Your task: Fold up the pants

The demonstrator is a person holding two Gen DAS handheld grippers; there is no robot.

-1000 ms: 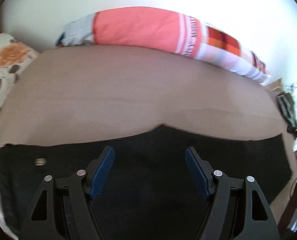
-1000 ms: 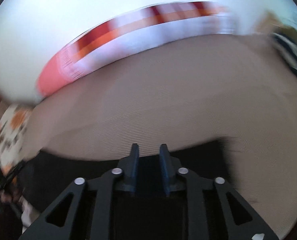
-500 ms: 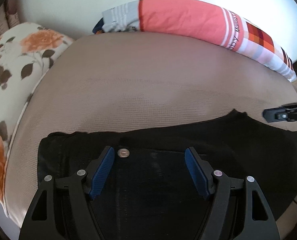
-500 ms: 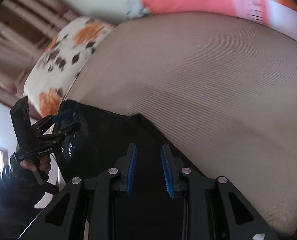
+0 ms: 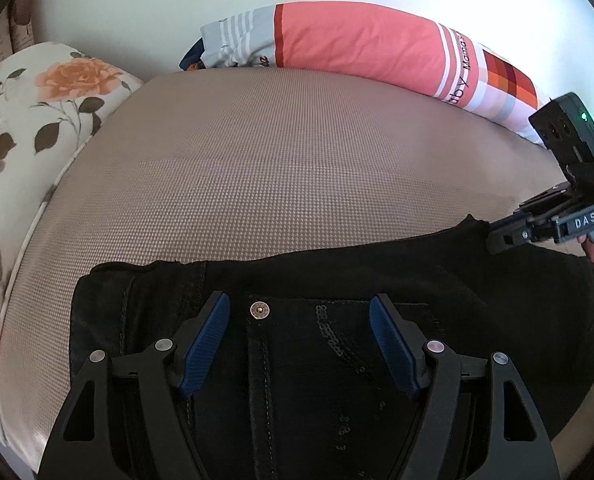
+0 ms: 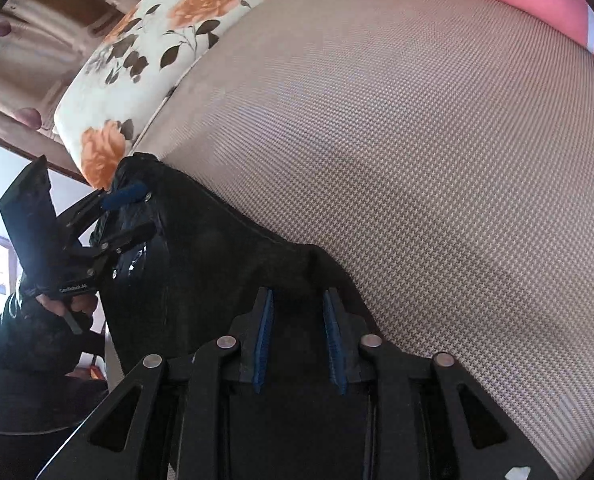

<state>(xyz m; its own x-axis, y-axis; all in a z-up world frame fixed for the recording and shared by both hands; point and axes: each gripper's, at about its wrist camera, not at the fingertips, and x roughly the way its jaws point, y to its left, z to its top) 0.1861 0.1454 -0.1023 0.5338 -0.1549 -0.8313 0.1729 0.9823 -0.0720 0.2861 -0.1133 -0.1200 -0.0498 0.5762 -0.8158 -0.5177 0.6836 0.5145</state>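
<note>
**foldnoob:** ok where's everything at? trying to work out the next fold

**sockdrawer:** pants (image 5: pixel 337 360) are flat on the bed (image 5: pixel 297 160), near edge. Long axis runs left to right in the left cam: waist on the left, legs off to the right. Left gripper (image 5: pixel 299 304) hangs right over the waistband with its jaws spread wide and nothing in them. The button (image 5: pixel 259 310) sits between the pads, nearer the left one

**foldnoob:** and the right one?

**sockdrawer:** right gripper (image 6: pixel 297 296) is at the little peak on the far edge, the crotch point I'd guess. Its jaws have just been closing and the gap is narrow, with black cloth between the pads. Honestly can't tell if they're pinching it yet

**foldnoob:** so which hand goes?

**sockdrawer:** right is nearer that peak, left is nearer the waist. My bet is the peak gets tucked in first, and the fold along the length comes after

**foldnoob:** any text?

**sockdrawer:** "DAS" (image 5: pixel 585 222) on the right gripper's body. The striped pillow (image 5: pixel 357 40) says "Mama" plus a word ending in "by". The left gripper's label is too small to read
</note>
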